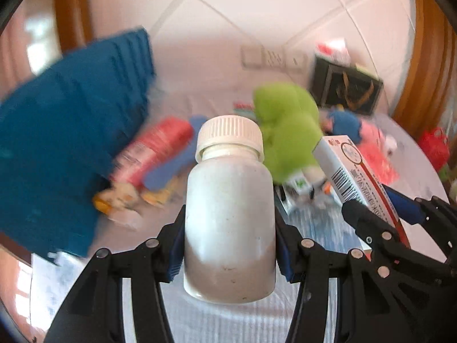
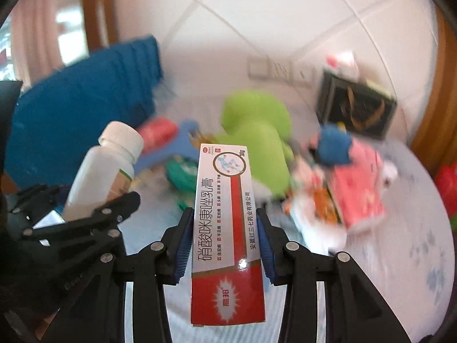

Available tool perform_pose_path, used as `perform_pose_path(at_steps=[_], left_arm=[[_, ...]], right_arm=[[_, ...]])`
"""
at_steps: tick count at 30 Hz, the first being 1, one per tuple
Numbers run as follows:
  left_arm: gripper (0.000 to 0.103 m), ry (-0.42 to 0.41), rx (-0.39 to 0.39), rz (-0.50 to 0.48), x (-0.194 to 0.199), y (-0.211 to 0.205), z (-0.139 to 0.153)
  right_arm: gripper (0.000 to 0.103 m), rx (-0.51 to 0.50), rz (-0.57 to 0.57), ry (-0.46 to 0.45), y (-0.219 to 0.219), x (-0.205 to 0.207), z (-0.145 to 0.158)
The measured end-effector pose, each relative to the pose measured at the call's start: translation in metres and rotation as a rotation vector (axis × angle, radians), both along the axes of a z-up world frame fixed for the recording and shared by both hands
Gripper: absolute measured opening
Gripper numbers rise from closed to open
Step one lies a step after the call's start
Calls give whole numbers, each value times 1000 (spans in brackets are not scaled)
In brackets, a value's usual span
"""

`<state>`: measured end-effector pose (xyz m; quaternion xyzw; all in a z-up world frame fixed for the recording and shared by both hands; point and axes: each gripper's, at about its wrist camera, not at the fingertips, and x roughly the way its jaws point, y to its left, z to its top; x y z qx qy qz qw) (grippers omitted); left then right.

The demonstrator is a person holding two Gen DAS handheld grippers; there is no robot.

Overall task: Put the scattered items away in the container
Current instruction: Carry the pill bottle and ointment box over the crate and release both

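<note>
Both grippers clamped on cargo above the cluttered table.

The left gripper (image 1: 230, 245) pinches a smooth white plastic bottle (image 1: 230, 223), ribbed cap at 12 o'clock; the right gripper (image 2: 225, 245) squeezes a glossy red-and-white carton (image 2: 227, 228). The ribbed blue container (image 1: 65, 131) sits at 10 o'clock.

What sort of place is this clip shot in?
Most likely a room in a home. A round table with a pale patterned cloth stands against a white tiled wall with sockets, wood trim beside it, and household clutter on top: a green plush toy and a blue crate.
</note>
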<state>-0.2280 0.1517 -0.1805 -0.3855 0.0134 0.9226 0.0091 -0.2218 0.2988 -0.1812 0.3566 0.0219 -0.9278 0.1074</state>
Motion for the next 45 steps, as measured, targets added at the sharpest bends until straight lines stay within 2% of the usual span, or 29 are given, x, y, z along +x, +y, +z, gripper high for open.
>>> perform_pose_path(at_steps=[8,12,15,20,23,27,31,34,39,42,45], left_arm=[[52,148,-27,132,25,-56,69],[52,220,-53,201,28,-93,105],[52,262,-57,242,27,-121,125],[52,336,-70,306,23,-185,158],[52,361,-88,335,17,-233,170],[52,350,-102,348,2,-297,176],[52,280,-88,336,-28,-368,175],[52,210,-74,319,-55,-404,169],[52,156,-62,281,-72,-437,153],[52,114,-14,267,-77,-451,143],[52,119,-7,257,-73,-458,138]], right_arm=[[41,-1,149,185,-51,3,79],[41,-3,226,248,-83,-5,113],[41,12,266,280,-112,-11,129],[41,-21,324,311,-169,-20,153],[41,-32,355,330,-217,-26,166],[41,-32,373,308,-286,-40,176],[41,-43,360,228,-344,-72,177],[41,-34,338,158,-386,-93,173],[41,-1,317,98,-427,-110,164],[41,20,295,82,-439,-113,158],[41,23,275,72,-441,-112,157]])
